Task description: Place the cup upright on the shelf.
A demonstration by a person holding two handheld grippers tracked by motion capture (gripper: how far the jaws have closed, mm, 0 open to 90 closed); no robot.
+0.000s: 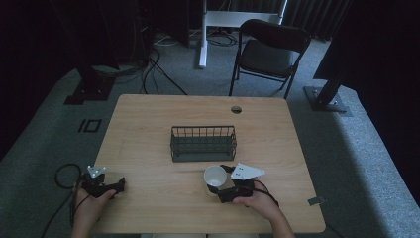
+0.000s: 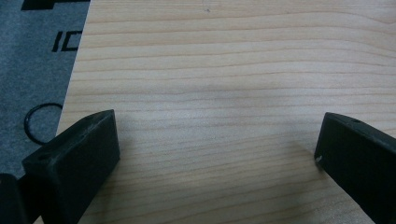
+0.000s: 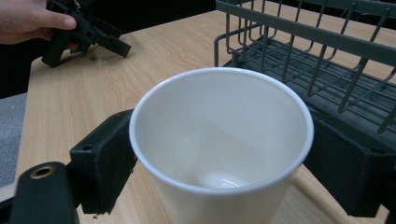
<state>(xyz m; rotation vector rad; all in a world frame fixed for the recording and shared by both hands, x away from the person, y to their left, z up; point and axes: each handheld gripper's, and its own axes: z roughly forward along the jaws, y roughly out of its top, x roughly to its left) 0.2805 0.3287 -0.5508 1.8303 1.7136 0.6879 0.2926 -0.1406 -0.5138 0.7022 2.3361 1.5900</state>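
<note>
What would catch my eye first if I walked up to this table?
Likely the white cup, bright against the dim room, clamped between the jaws of the right tool near the table's front edge. Just behind it stands an empty wire basket at mid-table. At the front left, the left tool rests open, holding nothing.

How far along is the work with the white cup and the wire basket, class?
Done: the right hand-held gripper has its jaws on either side of the white cup, apparently gripping it. In hand: the cup sits near the table's front edge. Left: the wire basket holds nothing; the left hand-held gripper rests open.
</note>
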